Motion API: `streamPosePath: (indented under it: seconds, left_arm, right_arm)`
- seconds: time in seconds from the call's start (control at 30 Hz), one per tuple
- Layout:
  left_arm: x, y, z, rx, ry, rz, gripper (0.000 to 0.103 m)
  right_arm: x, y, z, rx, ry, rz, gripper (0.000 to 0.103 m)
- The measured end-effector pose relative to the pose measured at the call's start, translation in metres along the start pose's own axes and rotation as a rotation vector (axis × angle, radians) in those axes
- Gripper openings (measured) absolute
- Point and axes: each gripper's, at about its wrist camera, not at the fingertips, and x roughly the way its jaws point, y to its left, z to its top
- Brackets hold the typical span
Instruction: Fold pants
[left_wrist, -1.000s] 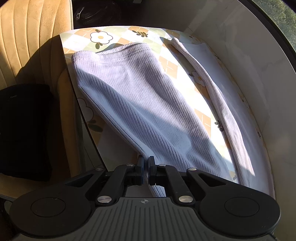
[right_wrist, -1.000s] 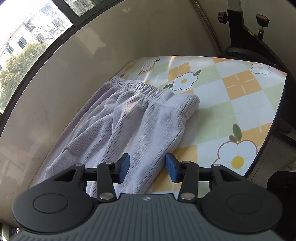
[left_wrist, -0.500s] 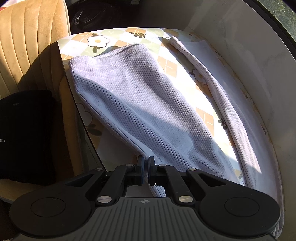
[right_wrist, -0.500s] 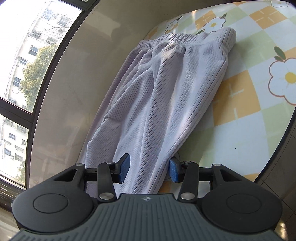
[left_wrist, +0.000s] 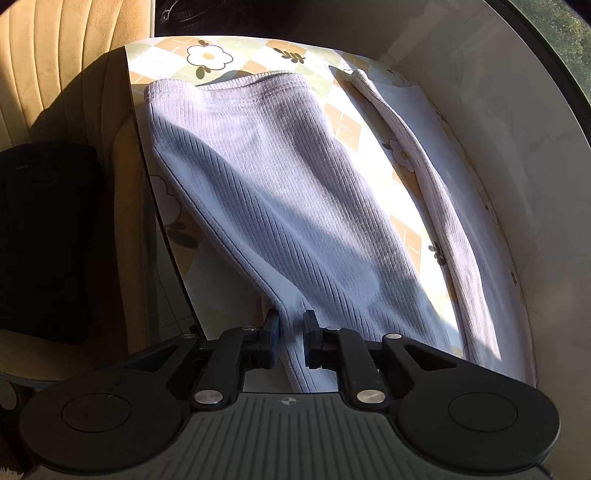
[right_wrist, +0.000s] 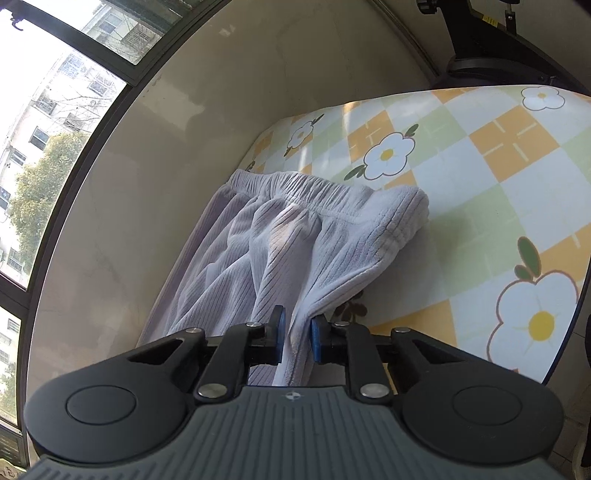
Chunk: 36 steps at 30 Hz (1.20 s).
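Here the pants lie lengthwise along the counter; left gripper jaws are opening around a leg edge, right gripper jaws closing on fabric below the waistband.

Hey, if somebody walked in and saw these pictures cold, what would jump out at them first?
Pale lilac ribbed pants sprawl over a flower-checked tablecloth, waistband at the far end in the right view. Both tongs straddle fabric: the left tongs opening, the right tongs closing. A tan chair stands at left.
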Motion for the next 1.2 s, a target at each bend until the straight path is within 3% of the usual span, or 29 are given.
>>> streamPosePath:
  seconds: [0.1,0.23,0.43,0.53,0.57,0.6,0.67,0.7,0.8,0.9,0.97,1.0,1.03,1.2]
  left_arm:
    - [0.002,0.006,-0.004,-0.059,0.016,-0.049,0.043]
    - [0.006,0.011,-0.014,-0.069,0.058,-0.127,0.045]
    - [0.014,0.002,-0.034,0.062,0.107,-0.144,0.044]
    - [0.020,0.001,-0.041,0.094,0.102,-0.147,0.040]
    - [0.022,0.000,-0.041,0.120,0.103,-0.147,0.017]
    - [0.023,-0.001,-0.041,0.137,0.107,-0.143,0.004]
    - [0.017,-0.002,-0.037,0.121,0.078,-0.166,0.004]
    - [0.012,-0.005,-0.034,0.117,0.059,-0.186,0.004]
    - [-0.025,-0.027,-0.018,0.121,-0.036,-0.295,0.004]
    - [-0.083,-0.061,-0.004,0.167,-0.152,-0.470,0.004]
    - [-0.131,-0.083,0.000,0.233,-0.242,-0.620,0.004]
    - [-0.146,-0.090,0.000,0.279,-0.277,-0.660,0.004]
    - [-0.159,-0.095,-0.001,0.309,-0.291,-0.687,0.004]
    - [-0.176,-0.099,-0.013,0.337,-0.213,-0.739,0.004]
  right_arm:
    - [0.002,0.000,0.003,-0.002,0.014,-0.017,0.017]
    - [0.003,0.004,0.007,-0.035,0.034,-0.030,0.017]
    - [0.006,0.006,0.010,-0.063,0.049,-0.045,0.017]
    - [0.007,0.005,0.011,-0.063,0.041,-0.057,0.017]
    - [0.007,0.004,0.013,-0.060,0.034,-0.060,0.017]
    - [0.005,0.004,0.015,-0.055,0.026,-0.060,0.017]
    - [0.001,0.005,0.019,-0.044,0.007,-0.055,0.011]
    - [-0.004,0.008,0.024,-0.039,-0.007,-0.050,0.006]
    - [-0.032,0.034,0.040,-0.042,-0.092,0.063,0.005]
    - [-0.078,0.080,0.061,-0.132,-0.236,0.205,0.005]
    - [-0.096,0.092,0.072,-0.151,-0.297,0.247,0.005]
    - [-0.099,0.092,0.077,-0.134,-0.302,0.245,0.005]
    - [-0.101,0.089,0.080,-0.102,-0.297,0.243,0.005]
    - [-0.124,0.073,0.076,-0.080,-0.336,0.199,0.005]
